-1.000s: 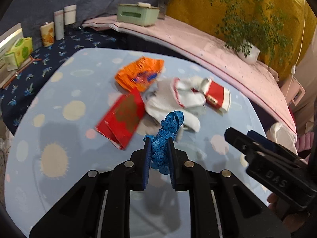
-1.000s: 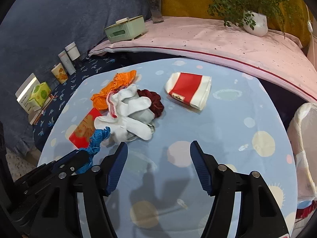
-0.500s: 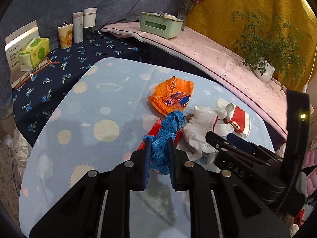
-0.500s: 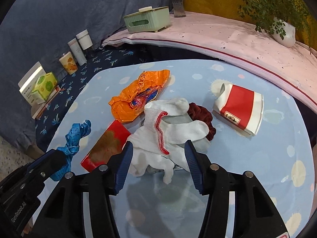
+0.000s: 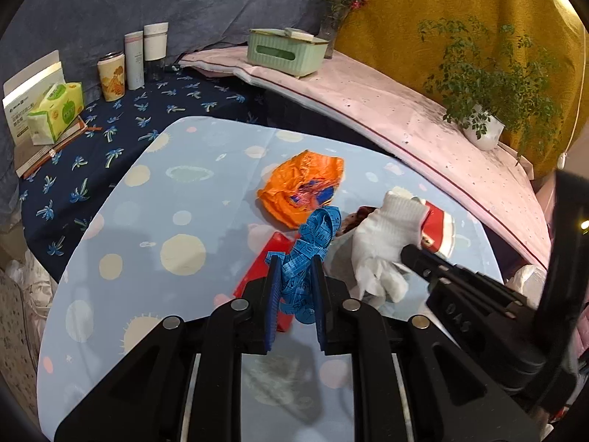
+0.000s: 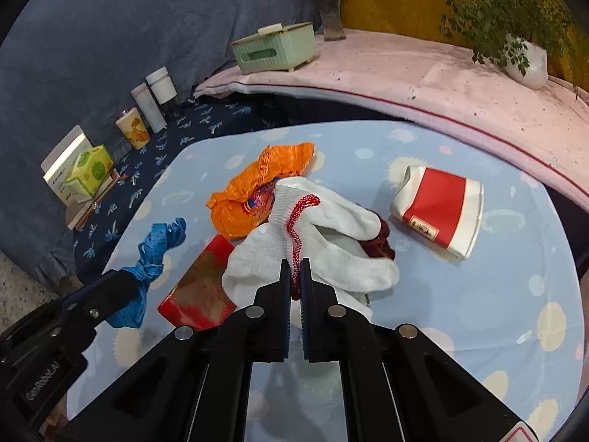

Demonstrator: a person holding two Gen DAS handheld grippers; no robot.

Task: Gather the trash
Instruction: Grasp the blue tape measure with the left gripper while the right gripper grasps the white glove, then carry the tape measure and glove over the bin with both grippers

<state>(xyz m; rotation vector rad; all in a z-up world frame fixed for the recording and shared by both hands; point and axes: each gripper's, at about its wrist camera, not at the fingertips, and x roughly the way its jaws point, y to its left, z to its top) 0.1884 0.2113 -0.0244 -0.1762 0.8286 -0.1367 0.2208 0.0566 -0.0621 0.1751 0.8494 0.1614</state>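
My left gripper (image 5: pixel 294 261) is shut on a bunched blue measuring tape (image 5: pixel 317 228), held just above the table; the tape (image 6: pixel 158 250) also shows at the left of the right wrist view. My right gripper (image 6: pixel 293 266) is shut on the red-trimmed cuff of a white glove (image 6: pixel 331 235). That glove lies on a pile with an orange plastic bag (image 6: pixel 257 188), a red packet (image 6: pixel 200 287) and a dark red scrunchie (image 6: pixel 381 245). A flattened red-and-white paper cup (image 6: pixel 438 210) lies apart to the right.
The round table (image 5: pixel 147 221) has a light blue spotted cloth. Behind it, a pink-covered ledge holds a green tissue box (image 5: pixel 285 51), a flower vase (image 5: pixel 331 22) and a potted plant (image 5: pixel 482 132). Cups (image 5: pixel 110 75) and a tissue pack (image 5: pixel 55 110) stand at the left.
The right gripper moved in over the pile and its wide-open jaws closed on the glove's cuff. The left gripper kept its grip on the tape and shifted a little.
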